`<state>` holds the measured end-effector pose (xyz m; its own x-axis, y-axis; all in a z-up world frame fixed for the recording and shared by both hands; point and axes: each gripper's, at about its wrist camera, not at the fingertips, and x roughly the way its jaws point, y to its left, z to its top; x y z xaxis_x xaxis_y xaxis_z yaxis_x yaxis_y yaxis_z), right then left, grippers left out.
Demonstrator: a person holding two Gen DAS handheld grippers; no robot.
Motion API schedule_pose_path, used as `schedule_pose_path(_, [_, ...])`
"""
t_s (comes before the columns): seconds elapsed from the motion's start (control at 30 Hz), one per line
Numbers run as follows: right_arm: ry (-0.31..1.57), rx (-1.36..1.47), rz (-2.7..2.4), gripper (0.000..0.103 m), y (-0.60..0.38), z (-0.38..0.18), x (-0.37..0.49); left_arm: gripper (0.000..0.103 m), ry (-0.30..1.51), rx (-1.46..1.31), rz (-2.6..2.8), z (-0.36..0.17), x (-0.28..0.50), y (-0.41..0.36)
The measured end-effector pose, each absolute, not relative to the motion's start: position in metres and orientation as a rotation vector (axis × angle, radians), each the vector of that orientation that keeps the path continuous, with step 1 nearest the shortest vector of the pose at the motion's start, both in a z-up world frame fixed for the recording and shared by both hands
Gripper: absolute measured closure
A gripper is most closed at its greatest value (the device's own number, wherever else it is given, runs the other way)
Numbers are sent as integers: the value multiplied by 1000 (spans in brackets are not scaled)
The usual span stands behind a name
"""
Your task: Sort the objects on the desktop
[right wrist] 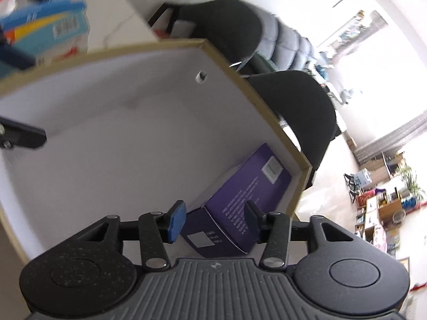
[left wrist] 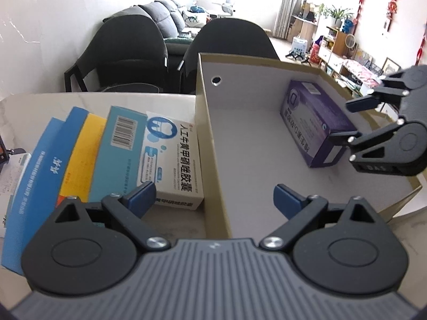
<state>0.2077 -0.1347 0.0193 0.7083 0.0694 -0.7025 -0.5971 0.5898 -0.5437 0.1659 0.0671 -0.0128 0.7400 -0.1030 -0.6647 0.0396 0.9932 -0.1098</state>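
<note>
purple box [right wrist: 240,200] in cardboard box [right wrist: 267,101], tool [right wrist: 213,222] apart

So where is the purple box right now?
The purple box lies inside the cardboard box, at its far right corner, between the right gripper's fingers.

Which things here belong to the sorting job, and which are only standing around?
For the job:
- cardboard box
- purple carton lying inside it
- white medicine box on the table
- blue and yellow packs beside it
- left gripper, open
- right gripper, open around the purple carton's end

Just standing around:
- two dark chairs
- grey sofa
- shelves
</note>
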Motion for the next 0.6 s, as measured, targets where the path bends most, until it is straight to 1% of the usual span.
schedule_pose_path(0.07, [666,-805,410,41,-138,29,199,6,720,-97,-76,-8,162,70])
schedule_pose_path(0.13, [656,-749,410,40,-140,38,190,6,704,-97,-74,-3,158,72])
schedule_pose_path(0.3, [611,-655,390,32,-144,54,160,6,666,-94,-66,7,141,80])
schedule_pose_path(0.6, [549,-546,358,27,-142,68,101,2,612,-99,-45,18,113,96])
